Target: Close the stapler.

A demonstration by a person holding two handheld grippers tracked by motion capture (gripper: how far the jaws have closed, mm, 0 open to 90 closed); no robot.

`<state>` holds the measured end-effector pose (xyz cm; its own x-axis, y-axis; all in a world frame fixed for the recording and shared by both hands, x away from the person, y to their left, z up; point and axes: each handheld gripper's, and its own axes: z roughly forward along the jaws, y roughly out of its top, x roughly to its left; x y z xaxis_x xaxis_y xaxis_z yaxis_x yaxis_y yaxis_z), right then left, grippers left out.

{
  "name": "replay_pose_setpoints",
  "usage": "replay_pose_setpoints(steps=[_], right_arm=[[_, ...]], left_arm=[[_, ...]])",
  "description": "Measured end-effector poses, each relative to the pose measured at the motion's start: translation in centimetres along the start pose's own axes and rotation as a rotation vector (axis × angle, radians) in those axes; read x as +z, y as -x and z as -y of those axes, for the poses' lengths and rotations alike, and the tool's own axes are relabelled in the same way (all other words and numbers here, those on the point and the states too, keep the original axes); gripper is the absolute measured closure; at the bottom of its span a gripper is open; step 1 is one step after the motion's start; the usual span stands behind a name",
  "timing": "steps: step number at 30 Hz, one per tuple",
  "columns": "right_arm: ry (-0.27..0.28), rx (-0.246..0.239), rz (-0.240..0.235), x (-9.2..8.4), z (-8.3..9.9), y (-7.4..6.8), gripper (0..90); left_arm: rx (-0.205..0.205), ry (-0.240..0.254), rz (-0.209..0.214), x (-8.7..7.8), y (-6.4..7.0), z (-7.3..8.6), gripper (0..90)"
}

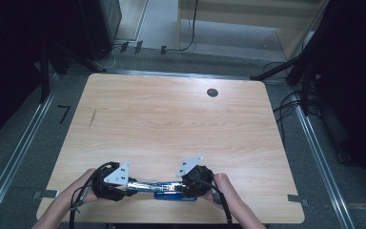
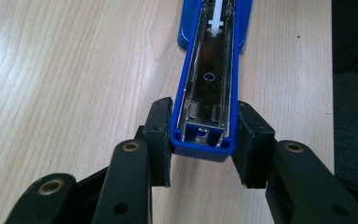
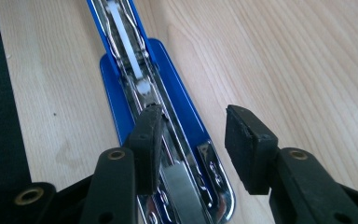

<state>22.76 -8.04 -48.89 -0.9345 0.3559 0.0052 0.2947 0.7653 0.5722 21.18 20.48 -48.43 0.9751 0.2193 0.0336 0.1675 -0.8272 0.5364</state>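
A blue stapler (image 1: 159, 187) lies opened out flat near the table's front edge, between my two hands. In the left gripper view the end of its blue top arm (image 2: 209, 74), with the bare metal channel facing up, sits between the pads of my left gripper (image 2: 204, 140), and both pads press its sides. My left gripper (image 1: 132, 183) is at the stapler's left end. My right gripper (image 1: 181, 187) is at the right end. In the right gripper view the blue base and chrome magazine (image 3: 172, 84) run under my right gripper (image 3: 193, 140), whose jaws stand apart, one pad above the magazine and the other over bare wood.
The wooden table (image 1: 171, 119) has a small dark round hole (image 1: 212, 92) at the back right. Its front edge is close behind the stapler. Dark equipment stands and cables (image 1: 286, 102) ring the table on the floor.
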Motion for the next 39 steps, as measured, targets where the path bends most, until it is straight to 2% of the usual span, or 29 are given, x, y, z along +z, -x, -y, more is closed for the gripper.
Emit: replay_pose_setpoints(steps=[1,3,5,11,16,21,26,32,35,39], right_arm=[[0.011,-0.008,0.001,0.1,-0.1,-0.1,59.5],[0.056,0.008,-0.004,0.1,-0.4,-0.5,69.2],[0.096,0.012,-0.012,0.1,-0.9,-1.0,74.0],[0.158,-0.01,-0.027,1.2,-2.6,-2.5,82.2],[0.161,-0.042,-0.023,2.2,-3.5,-3.7,85.5],[0.171,-0.06,-0.01,2.6,-3.9,-4.3,87.2],[0.183,-0.062,-0.003,2.6,-4.0,-4.5,89.7],[0.199,-0.052,-0.007,2.4,-3.9,-4.5,90.0],[0.203,-0.045,-0.015,2.4,-3.8,-4.4,90.0],[0.205,-0.048,-0.01,2.4,-3.8,-4.5,90.0]], left_arm=[[0.001,0.0,0.0,0.0,0.0,0.0,63.8],[0.001,-0.001,0.0,-0.1,0.0,0.0,63.7],[0.001,-0.001,0.001,0.0,0.0,0.0,63.7],[-0.008,0.021,0.006,-0.2,0.0,-0.1,63.0],[-0.014,0.038,0.001,-0.5,0.1,-0.2,62.6],[-0.018,0.058,0.002,-0.7,0.2,-0.2,62.7],[-0.033,0.085,0.007,-0.8,0.2,-0.1,62.7],[-0.032,0.122,-0.011,-1.1,0.4,-0.5,62.1],[-0.036,0.125,-0.01,-1.1,0.5,-0.5,61.7],[-0.048,0.087,0.006,-0.9,0.3,0.0,57.2]])
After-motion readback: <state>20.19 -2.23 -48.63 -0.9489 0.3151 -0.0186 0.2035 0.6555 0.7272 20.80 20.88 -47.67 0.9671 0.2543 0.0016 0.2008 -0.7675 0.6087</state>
